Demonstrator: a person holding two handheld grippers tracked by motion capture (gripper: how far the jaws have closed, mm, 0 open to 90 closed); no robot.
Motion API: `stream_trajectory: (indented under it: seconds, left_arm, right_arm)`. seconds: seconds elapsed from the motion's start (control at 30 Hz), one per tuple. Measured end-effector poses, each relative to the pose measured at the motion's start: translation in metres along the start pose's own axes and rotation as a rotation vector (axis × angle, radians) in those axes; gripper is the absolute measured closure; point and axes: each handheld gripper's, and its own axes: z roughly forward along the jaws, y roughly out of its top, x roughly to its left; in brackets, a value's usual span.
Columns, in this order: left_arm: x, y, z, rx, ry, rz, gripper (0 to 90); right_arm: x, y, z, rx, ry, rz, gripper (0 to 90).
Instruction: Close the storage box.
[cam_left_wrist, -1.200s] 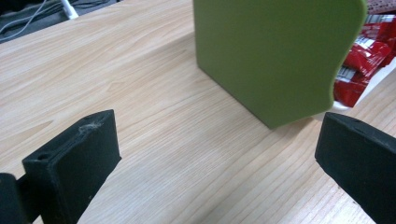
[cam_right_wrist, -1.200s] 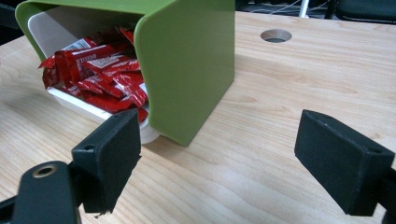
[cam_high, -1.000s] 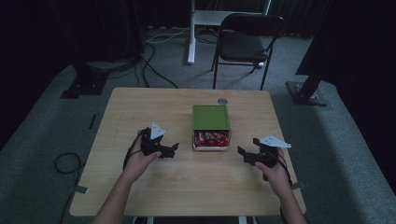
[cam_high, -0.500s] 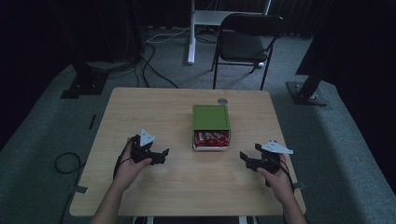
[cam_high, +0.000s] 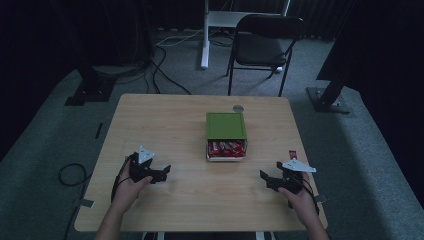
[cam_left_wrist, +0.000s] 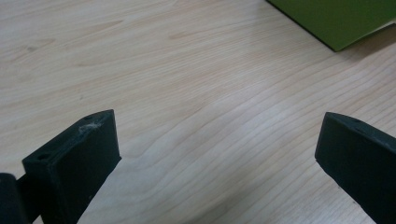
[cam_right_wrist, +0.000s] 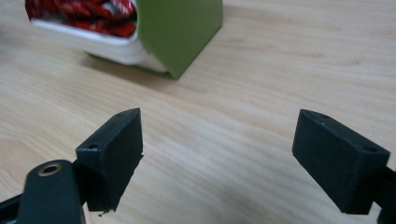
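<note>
A green box (cam_high: 226, 125) lies at the middle of the wooden table (cam_high: 165, 125), its white inner tray (cam_high: 226, 156) slid out toward me with red wrapped packets (cam_high: 225, 147) in it. My left gripper (cam_high: 163, 172) rests low at the front left, open, nothing between its jaws; the box's green corner (cam_left_wrist: 345, 21) shows far ahead of it. My right gripper (cam_high: 265, 179) rests at the front right, open and empty. In its view the box (cam_right_wrist: 180, 32) and tray (cam_right_wrist: 88, 39) with packets (cam_right_wrist: 81, 11) lie ahead to the left.
A small round grey object (cam_high: 238, 108) lies on the table just behind the box. A dark folding chair (cam_high: 265, 42) and a white stand (cam_high: 206, 30) are beyond the far edge. Cables (cam_high: 165, 75) run across the floor at left.
Both hands have drawn back toward the table's front edge, away from the box. The left gripper also moved left. The box has not moved.
</note>
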Motion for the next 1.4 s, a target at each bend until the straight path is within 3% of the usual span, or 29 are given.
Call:
stream_trajectory:
  seconds: [0.4,0.7,0.83,0.87,1.07,1.4]
  left_arm:
    - [0.013,-0.024,-0.011,0.034,0.034,-0.044,0.7]
    - [0.022,-0.043,-0.02,0.062,0.073,-0.1,0.7]
    - [0.024,-0.048,-0.023,0.077,0.09,-0.118,0.7]
    - [0.025,-0.051,-0.024,0.085,0.098,-0.143,0.8]
    - [0.026,-0.054,-0.027,0.115,0.133,-0.153,0.8]
    - [0.032,-0.062,-0.031,0.125,0.193,-0.228,0.8]
  right_arm:
    - [0.005,-0.014,0.002,0.056,-0.013,0.003,15.5]
    - [0.006,-0.025,0.002,0.132,-0.054,0.021,15.5]
    - [0.006,-0.025,0.001,0.137,-0.059,0.023,15.5]
    - [0.005,-0.026,0.002,0.161,-0.072,0.028,15.5]
    - [0.005,-0.026,0.001,0.163,-0.092,0.031,15.5]
    - [0.006,-0.027,0.0,0.176,-0.125,0.027,12.4]
